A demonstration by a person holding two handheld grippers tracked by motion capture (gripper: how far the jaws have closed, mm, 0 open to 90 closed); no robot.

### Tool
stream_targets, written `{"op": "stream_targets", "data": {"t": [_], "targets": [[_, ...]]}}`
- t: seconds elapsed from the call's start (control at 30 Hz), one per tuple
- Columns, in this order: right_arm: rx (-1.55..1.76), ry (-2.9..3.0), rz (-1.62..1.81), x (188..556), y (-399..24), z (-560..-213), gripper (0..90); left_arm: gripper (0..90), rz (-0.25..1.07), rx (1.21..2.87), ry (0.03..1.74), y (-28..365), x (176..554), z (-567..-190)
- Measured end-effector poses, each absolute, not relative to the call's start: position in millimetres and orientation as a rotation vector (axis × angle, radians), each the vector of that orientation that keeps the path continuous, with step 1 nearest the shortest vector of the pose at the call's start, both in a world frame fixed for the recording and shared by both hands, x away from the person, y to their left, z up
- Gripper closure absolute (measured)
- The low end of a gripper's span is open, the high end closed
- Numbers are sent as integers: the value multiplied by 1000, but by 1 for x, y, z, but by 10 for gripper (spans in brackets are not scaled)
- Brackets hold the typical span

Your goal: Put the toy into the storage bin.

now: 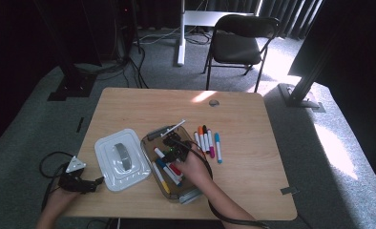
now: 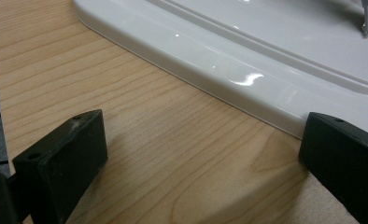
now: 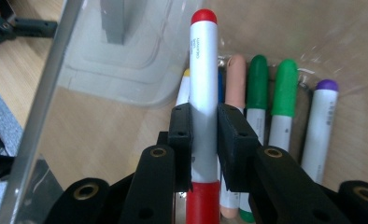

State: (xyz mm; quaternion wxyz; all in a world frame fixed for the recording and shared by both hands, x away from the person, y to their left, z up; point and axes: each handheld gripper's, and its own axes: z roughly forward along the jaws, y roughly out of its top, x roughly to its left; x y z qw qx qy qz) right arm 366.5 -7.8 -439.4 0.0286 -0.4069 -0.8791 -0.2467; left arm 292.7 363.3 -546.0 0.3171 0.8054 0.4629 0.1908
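Observation:
A clear plastic box (image 1: 152, 143) sits mid-table with several markers lying in it. My right gripper (image 1: 169, 153) reaches down into that box. In the right gripper view, my right gripper (image 3: 204, 116) is shut on a white marker with red ends (image 3: 203, 60), held above two green-capped markers (image 3: 266, 88), a purple one (image 3: 324, 112) and a peach one (image 3: 237, 74). The box's white lid (image 1: 121, 160) lies to the left of the box. My left gripper (image 1: 98, 181) rests near the table's front left corner. Its jaws stand open and empty on the wood (image 2: 201, 140), facing the lid's rim (image 2: 229, 79).
Several loose markers (image 1: 207, 140) lie on the table just right of the box. A white stick-like marker (image 1: 175, 126) rests across the box's far rim. A cable hole (image 1: 214, 102) marks the table's far side. Behind the table stands a black folding chair (image 1: 241, 40).

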Motion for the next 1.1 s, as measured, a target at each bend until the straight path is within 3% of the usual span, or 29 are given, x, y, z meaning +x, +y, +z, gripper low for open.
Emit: {"op": "stream_targets", "data": {"t": [0.6, 0.7, 1.1], "targets": [[-1164, -2774, -608, 364, 16, -455, 759, 16, 501, 2119, 1220, 363, 293, -546], [-1161, -2747, -608, 365, 15, -456, 720, 16, 501, 2119, 1219, 363, 293, -546], [-1175, -2745, -762, 360, -4, -438, 673, 16, 503, 2120, 1219, 363, 293, -546]]}}
